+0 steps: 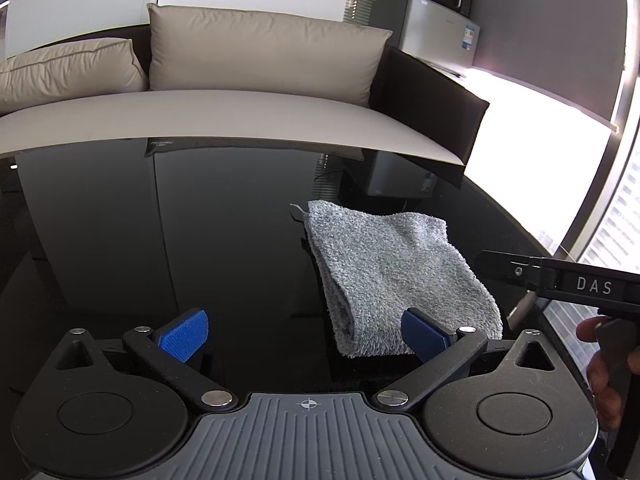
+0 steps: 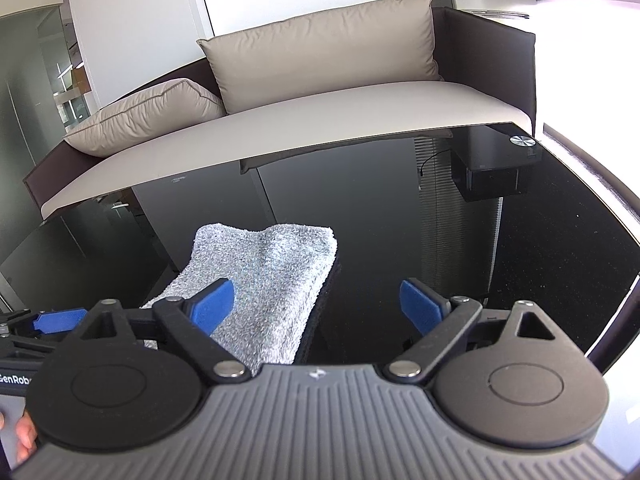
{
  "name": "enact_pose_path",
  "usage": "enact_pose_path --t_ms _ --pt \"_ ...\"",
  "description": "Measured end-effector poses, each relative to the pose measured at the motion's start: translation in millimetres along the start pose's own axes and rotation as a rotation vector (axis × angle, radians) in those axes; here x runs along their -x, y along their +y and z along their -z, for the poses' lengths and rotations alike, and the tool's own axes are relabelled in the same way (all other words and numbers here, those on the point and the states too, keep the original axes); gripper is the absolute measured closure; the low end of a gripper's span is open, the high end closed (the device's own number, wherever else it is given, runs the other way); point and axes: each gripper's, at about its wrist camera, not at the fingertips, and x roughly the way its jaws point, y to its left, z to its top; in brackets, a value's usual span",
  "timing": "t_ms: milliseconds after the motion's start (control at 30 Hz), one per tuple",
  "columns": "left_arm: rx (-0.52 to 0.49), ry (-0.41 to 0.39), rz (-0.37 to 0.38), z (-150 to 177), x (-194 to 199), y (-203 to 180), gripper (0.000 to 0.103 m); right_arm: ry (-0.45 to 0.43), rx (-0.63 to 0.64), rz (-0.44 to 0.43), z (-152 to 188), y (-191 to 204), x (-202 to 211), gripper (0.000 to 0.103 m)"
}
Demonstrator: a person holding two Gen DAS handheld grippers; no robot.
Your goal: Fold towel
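Blue pads point(image 1: 185, 334) of the left gripper point(image 1: 304, 336) are standing spread wide with nothing between them, and the grey towel point(image 1: 394, 276) is lying folded on the glossy black table point(image 1: 160, 220), ahead and to that gripper's right, its near end just by the right-hand pad. From the right wrist view, the right gripper point(image 2: 316, 310) is likewise gaping empty, the towel point(image 2: 264, 280) lying ahead-left, partly behind its left pad. Long axis is running away from both cameras toward the sofa point(image 2: 320, 112); both grippers appear about equally near.
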Motion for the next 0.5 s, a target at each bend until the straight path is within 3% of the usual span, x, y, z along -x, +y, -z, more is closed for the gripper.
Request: enact_pose_path --t_ms 500 --pt "0.009 -0.016 0.002 15.0 29.2 9.4 0.001 -0.003 0.016 0.071 31.9 17.8 38.9 0.006"
